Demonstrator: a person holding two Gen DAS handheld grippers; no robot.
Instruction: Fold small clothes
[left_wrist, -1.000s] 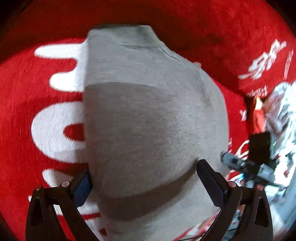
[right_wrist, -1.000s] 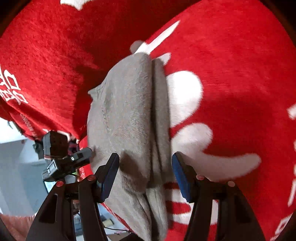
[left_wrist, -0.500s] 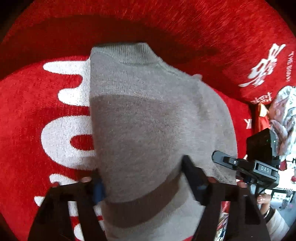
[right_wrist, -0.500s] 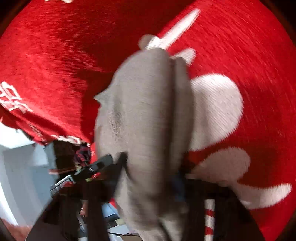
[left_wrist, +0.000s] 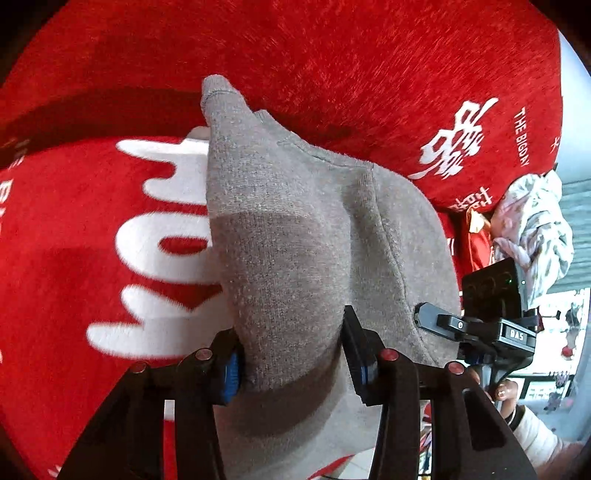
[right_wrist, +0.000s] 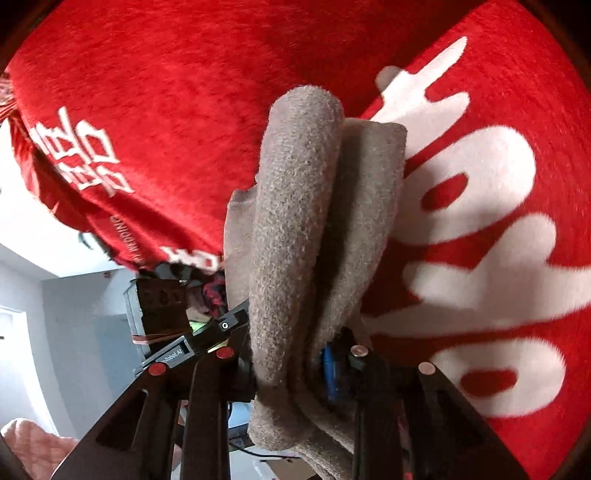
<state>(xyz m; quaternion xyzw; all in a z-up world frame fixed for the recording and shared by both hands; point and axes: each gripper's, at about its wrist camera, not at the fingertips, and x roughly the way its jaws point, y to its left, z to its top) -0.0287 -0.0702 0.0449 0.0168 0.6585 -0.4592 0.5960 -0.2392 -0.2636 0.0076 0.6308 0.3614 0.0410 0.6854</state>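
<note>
A small grey knitted garment is lifted off a red cloth with white lettering. My left gripper is shut on one end of it, cloth bunched between the blue-padded fingers. In the right wrist view the same garment hangs in thick folded layers, and my right gripper is shut on its other end. The right gripper's body also shows in the left wrist view, at the garment's right edge.
The red cloth covers the work surface and drapes over its edge. A pile of patterned clothes lies past the right edge. A white wall and floor show below the edge.
Both grippers have closed on the garment's ends and lifted it. It has bunched into narrower, thicker folds, and more of the room beyond the surface's edge shows.
</note>
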